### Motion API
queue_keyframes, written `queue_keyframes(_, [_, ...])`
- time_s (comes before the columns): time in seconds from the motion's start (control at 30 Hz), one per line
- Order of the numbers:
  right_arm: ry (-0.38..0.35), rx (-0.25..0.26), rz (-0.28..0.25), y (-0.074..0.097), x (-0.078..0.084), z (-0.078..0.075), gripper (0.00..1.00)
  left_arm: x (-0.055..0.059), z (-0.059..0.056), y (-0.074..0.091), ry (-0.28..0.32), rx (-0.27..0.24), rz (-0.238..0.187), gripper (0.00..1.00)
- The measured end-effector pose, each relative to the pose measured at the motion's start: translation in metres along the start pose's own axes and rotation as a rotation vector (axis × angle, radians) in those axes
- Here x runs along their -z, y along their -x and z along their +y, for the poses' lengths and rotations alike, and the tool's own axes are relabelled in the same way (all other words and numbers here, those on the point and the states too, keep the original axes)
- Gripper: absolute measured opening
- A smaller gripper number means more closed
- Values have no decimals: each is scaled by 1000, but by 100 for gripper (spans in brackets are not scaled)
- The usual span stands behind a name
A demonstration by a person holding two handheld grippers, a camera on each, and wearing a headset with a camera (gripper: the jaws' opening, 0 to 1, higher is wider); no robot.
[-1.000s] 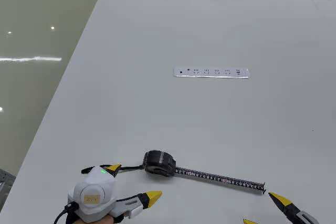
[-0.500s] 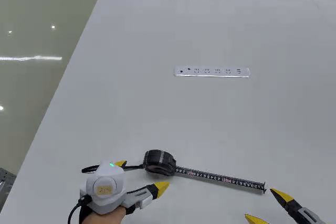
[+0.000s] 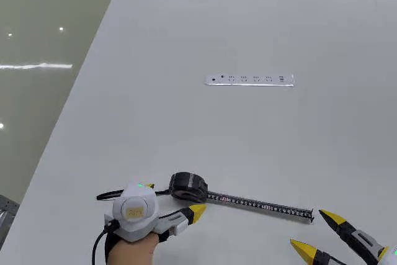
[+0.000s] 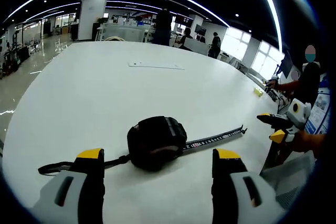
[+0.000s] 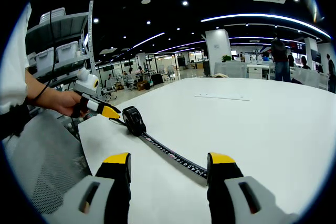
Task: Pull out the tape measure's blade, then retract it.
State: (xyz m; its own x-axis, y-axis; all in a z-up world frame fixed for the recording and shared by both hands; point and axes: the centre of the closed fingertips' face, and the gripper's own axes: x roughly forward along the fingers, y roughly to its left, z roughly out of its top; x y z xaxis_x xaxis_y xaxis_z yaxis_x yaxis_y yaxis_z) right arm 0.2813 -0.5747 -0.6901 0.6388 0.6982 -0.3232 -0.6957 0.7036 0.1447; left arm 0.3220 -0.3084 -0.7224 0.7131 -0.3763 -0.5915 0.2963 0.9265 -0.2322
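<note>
A black tape measure case [image 3: 188,187] [image 4: 156,141] [image 5: 134,120] lies on the white table [image 3: 248,134] near its front edge. Its blade [image 3: 260,205] [image 4: 212,138] [image 5: 170,154] is pulled out to the right and lies flat. A black wrist strap [image 3: 115,194] [image 4: 63,166] trails left from the case. My left gripper [image 3: 173,202] [image 4: 156,154] is open with its yellow tips on either side of the case, just short of it. My right gripper [image 3: 318,235] [image 5: 169,158] is open just off the blade's end hook [image 3: 311,216].
A white power strip [image 3: 249,80] [image 4: 156,65] [image 5: 222,97] lies flat mid-table, well beyond the tape. The table's left edge borders a glossy floor [image 3: 43,60]. Desks, shelves and people stand in the background of the gripper views.
My left gripper has moved right and forward, bringing its tips up around the case. My right gripper has come further into the head view. The tape has not moved.
</note>
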Motion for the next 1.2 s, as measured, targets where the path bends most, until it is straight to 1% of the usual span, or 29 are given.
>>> queue_keyframes(0.07, [-1,1,-3,0,-1,-3,59,-1,-1,-2,1,-5,-3,84])
queue_keyframes(0.13, [1,4,-3,-1,-2,-4,59,0,-1,-5,-2,-7,5,84])
queue_keyframes(0.2, [3,7,-2,0,-2,-5,58,2,-1,-7,10,-6,12,84])
queue_keyframes(0.23, [9,9,-6,0,-4,-6,58,1,0,-8,12,-10,9,84])
queue_keyframes(0.37, [11,9,-8,0,-6,-7,58,2,-1,-13,10,-14,15,85])
queue_keyframes(0.43, [14,10,-6,1,-6,-9,58,3,-2,-14,21,-16,17,85])
queue_keyframes(0.63, [14,17,-9,3,-7,-13,58,4,-3,-22,28,-28,25,86])
queue_keyframes(0.77, [13,21,-7,4,-6,-15,58,5,-3,-25,37,-35,31,86])
queue_keyframes(0.83, [14,19,-4,4,-5,-16,58,5,-1,-27,50,-38,27,86])
queue_keyframes(0.93, [21,12,6,4,-1,-18,59,6,0,-30,35,-46,32,85])
queue_keyframes(0.97, [24,9,8,4,0,-18,59,6,0,-32,49,-46,32,85])
queue_keyframes(1.0, [24,8,9,4,0,-17,59,6,-1,-32,64,-42,34,85])
queue_keyframes(1.1, [28,5,16,5,1,-20,58,5,-2,-34,51,-46,32,85])
queue_keyframes(1.2, [29,6,17,4,1,-22,58,6,-3,-36,63,-47,36,85])
